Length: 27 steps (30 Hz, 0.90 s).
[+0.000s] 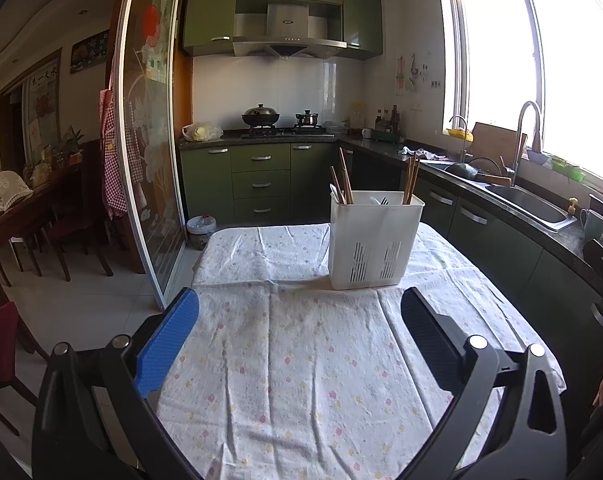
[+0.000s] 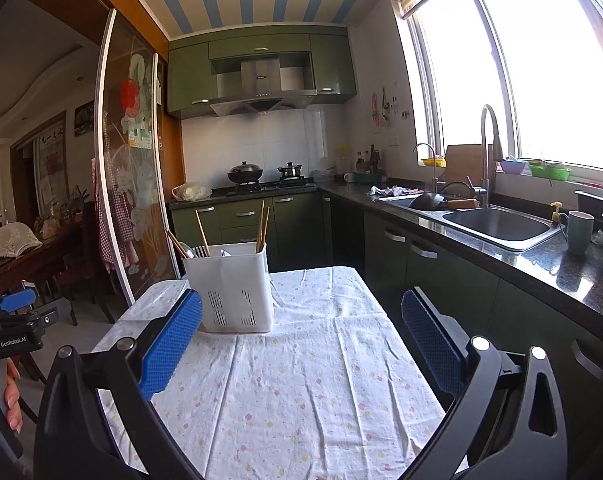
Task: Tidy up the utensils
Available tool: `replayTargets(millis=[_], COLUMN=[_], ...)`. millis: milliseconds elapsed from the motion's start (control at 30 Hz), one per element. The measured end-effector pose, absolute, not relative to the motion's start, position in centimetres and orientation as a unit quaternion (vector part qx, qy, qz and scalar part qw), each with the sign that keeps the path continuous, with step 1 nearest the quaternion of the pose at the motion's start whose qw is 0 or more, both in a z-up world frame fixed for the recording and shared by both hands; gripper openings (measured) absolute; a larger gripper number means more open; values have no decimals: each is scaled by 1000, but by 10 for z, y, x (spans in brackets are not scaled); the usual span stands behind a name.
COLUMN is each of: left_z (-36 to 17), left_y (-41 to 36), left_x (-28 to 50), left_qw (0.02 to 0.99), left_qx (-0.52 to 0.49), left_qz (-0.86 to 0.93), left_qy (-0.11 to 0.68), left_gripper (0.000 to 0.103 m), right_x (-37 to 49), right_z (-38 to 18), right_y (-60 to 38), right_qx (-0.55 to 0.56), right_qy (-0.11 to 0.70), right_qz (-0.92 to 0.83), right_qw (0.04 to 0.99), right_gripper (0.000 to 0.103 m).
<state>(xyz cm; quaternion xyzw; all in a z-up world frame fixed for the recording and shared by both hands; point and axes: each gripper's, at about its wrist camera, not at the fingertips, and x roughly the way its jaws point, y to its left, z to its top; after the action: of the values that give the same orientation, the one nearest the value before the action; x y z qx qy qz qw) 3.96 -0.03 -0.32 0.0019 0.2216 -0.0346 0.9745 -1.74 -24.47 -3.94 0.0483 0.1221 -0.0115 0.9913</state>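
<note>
Utensil caddy [image 1: 375, 240], white plastic with slotted vents low on its front, stands upright on the floral tablecloth [image 1: 301, 360], ahead of the left gripper [image 1: 300, 320] and slightly to its right. Nothing lies between those fingers and the caddy, only bare wrinkled cloth.

Left gripper: jaws spread wide, holding nothing. Blue pad [image 1: 169, 344] shows on its left finger.

Right gripper [image 2: 301, 322]: jaws likewise wide apart, empty. From its view the caddy [image 2: 233, 288] sits ahead and to the left, close beyond the tip of its left finger [image 2: 173, 344], apart from it as far as I can tell.

Contents: wooden chopsticks [image 1: 343, 180] lean in the caddy's left compartment, another bunch [image 1: 411, 178] stands more upright at its right. Fork tines [image 1: 384, 201] and a white spoon [image 1: 335, 194] just clear the rim. Which inner divisions they sit in I cannot tell.

Surroundings: kitchen counter [image 2: 541, 256] with a steel sink [image 2: 497, 224] runs along the right of both grippers, a green mug [image 2: 577, 232] on it. Stove with a black wok [image 1: 260, 116] lies well beyond the caddy. Glass sliding door [image 1: 149, 140] to the left, dining chairs [image 1: 73, 216] past it. The left gripper [image 2: 17, 320] itself shows at the far left edge of the right wrist view, a hand [image 2: 11, 396] on its grip.
</note>
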Motion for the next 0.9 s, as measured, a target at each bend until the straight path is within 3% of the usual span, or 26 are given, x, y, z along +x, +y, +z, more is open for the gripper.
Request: replayTargets(millis=[900], left_z=[-3], left_y=[-2], left_x=[40], left_qw=[975], left_qx=[3], left_qz=[-32], left_qy=[221], left_gripper=[96], right_x=[-18], right_z=[-36], right_y=[-248], right_qx=[50], right_qy=[118], right_qz=[-11], right_qw=[992], right_gripper=[98])
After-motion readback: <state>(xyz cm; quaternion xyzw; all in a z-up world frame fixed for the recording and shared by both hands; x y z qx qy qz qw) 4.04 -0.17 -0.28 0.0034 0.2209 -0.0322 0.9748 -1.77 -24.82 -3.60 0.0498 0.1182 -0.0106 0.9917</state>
